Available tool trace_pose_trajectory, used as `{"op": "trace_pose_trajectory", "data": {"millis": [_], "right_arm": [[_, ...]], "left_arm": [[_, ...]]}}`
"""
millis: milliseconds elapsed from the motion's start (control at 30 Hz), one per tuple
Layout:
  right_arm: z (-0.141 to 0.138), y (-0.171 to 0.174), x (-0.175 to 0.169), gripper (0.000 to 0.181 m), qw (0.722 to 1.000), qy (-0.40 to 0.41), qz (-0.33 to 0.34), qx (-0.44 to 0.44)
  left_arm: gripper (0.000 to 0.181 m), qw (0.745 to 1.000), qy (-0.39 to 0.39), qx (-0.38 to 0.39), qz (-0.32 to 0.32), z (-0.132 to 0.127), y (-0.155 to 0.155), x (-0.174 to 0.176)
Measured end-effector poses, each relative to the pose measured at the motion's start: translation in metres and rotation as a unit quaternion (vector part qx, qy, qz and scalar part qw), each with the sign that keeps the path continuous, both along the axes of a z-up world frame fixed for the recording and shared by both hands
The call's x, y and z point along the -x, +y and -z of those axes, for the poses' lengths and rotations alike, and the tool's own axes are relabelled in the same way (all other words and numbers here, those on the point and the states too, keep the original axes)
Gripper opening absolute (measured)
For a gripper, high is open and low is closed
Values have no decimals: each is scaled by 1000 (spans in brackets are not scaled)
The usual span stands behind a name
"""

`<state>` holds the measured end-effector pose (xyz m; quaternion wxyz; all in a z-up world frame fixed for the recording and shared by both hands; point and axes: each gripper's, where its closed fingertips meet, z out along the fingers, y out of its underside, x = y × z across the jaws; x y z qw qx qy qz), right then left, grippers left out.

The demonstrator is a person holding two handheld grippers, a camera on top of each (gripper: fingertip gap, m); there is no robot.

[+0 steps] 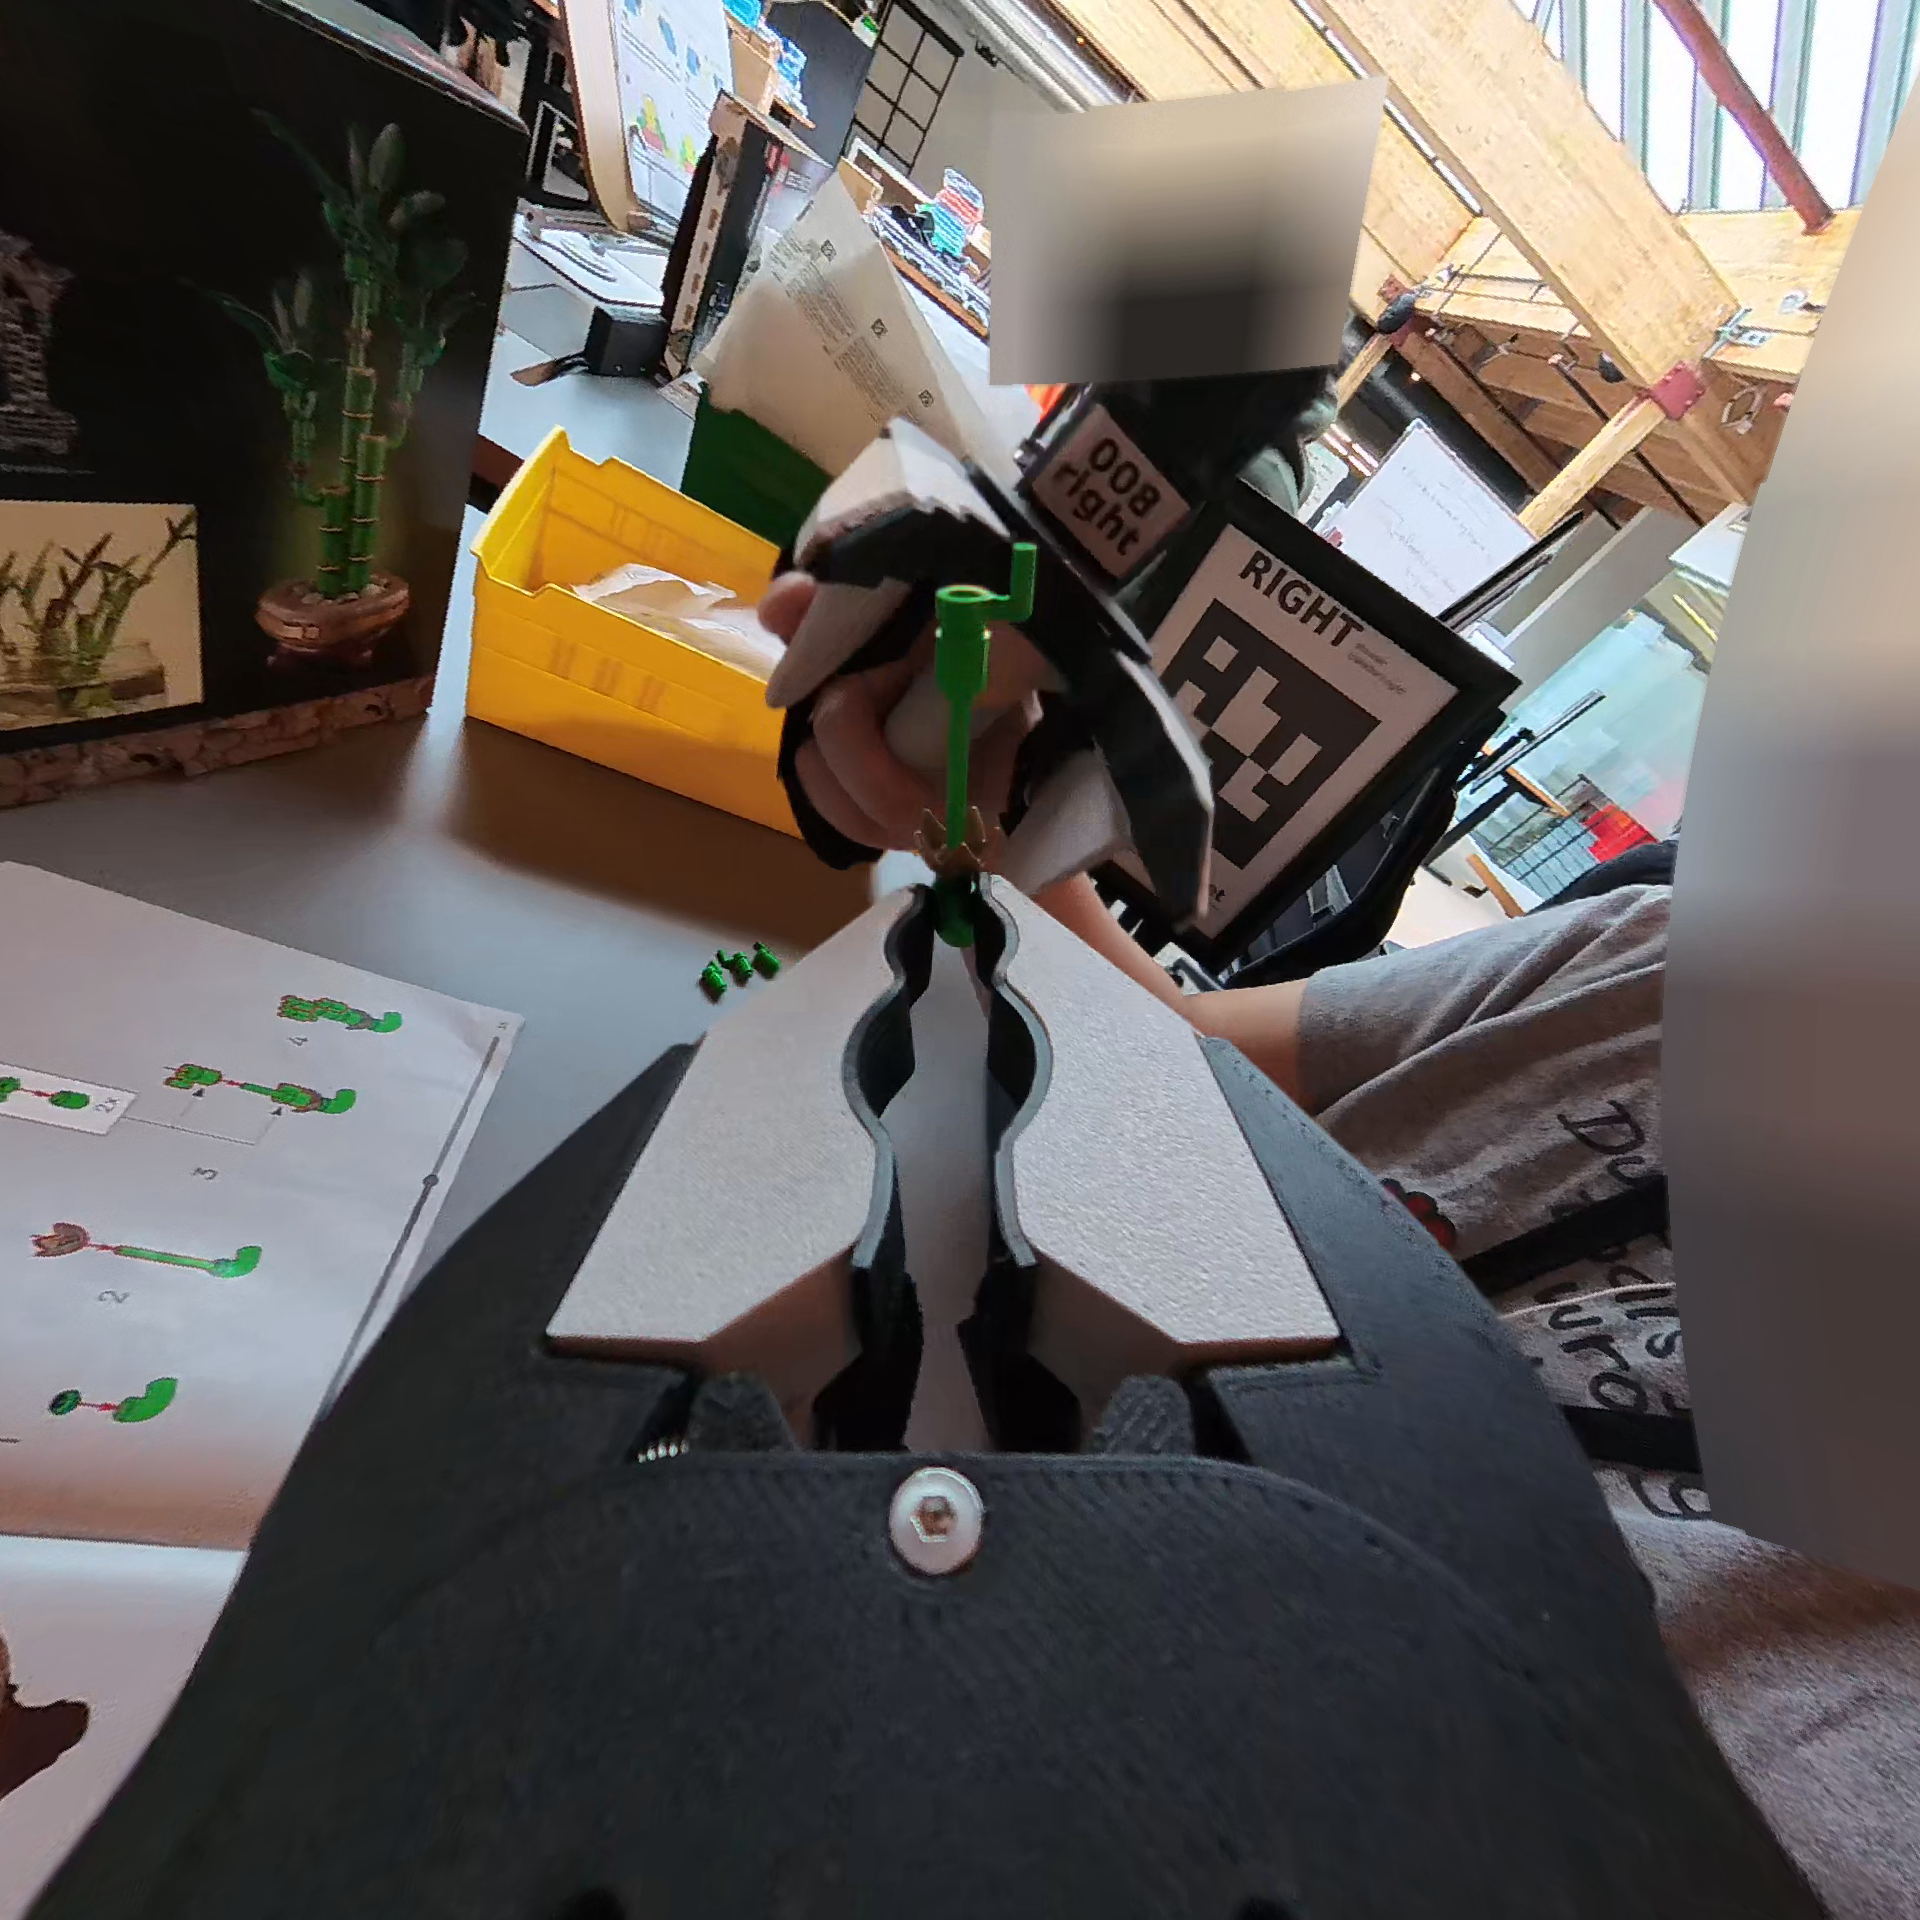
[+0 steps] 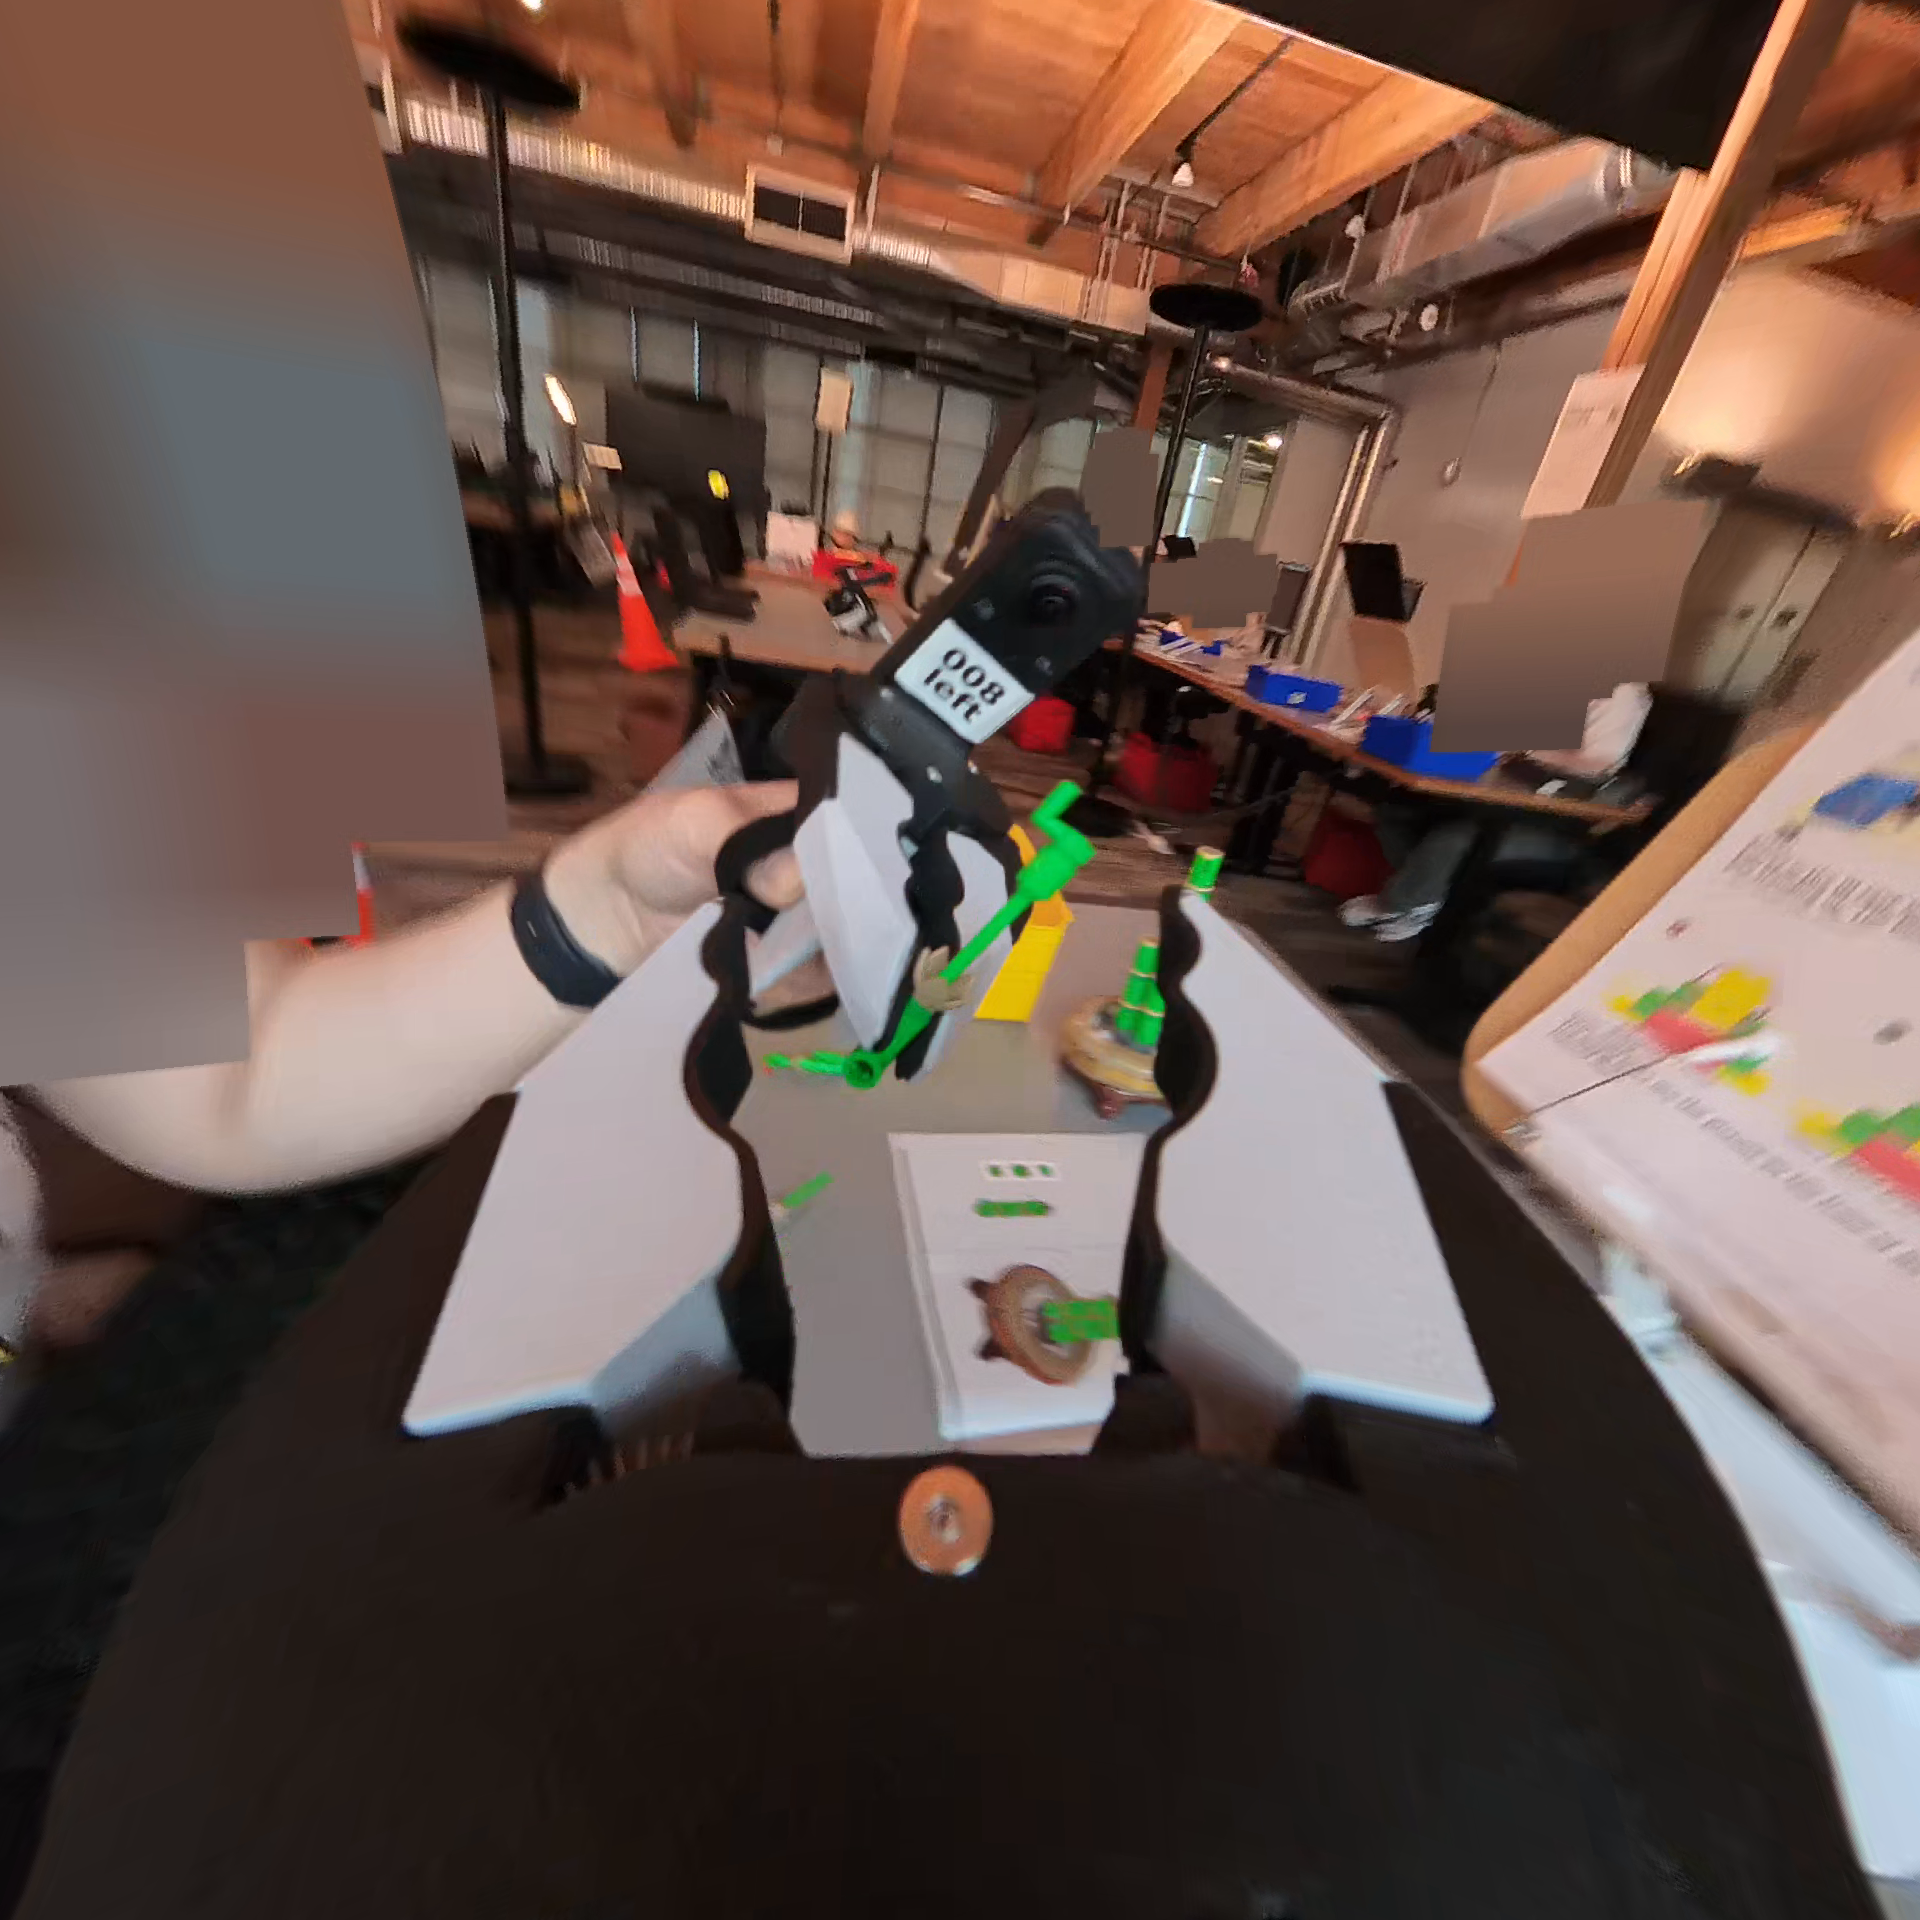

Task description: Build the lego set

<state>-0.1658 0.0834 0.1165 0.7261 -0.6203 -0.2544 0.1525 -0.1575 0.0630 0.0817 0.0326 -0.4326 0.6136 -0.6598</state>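
Observation:
My left gripper (image 1: 954, 902) is shut on the lower end of a thin green stem (image 1: 958, 717), which stands up from its tips. A small tan leaf piece (image 1: 956, 844) sits on the stem just above the fingertips. The stem's top has a round socket and a side hook. In the right wrist view the left gripper (image 2: 914, 1039) holds the stem (image 2: 997, 925) tilted above the table. My right gripper (image 2: 951, 935) is open and empty, its fingers wide apart, just short of the stem. A tan pot with green bamboo stalks (image 2: 1127, 1029) stands on the table behind.
An open instruction booklet (image 1: 208, 1143) lies at the left; it also shows under the right gripper (image 2: 1008, 1247). Small green pieces (image 1: 740, 966) lie loose on the table. A yellow bin (image 1: 623, 644) and the set's dark box (image 1: 208, 364) stand farther back. My two grippers' fingertips are within a few centimetres of each other.

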Motion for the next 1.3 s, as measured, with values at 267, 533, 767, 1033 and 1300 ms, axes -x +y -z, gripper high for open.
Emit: {"op": "trace_pose_trajectory", "data": {"millis": [267,533,767,1033,1300], "right_arm": [[32,10,2,95,931,-327,151,-55],[28,6,5,76,944,-298,128,-62],[32,7,7,73,944,-301,119,-57],[31,5,9,70,946,-298,114,-63],[31,2,9,64,949,-291,106,-55]], "left_arm": [[6,999,44,-3,19,12,-5,3],[6,998,56,-6,39,15,-11,8],[6,997,66,-5,43,18,-11,9],[6,997,66,-9,45,17,-13,10],[6,996,69,-13,55,19,-17,11]]}}
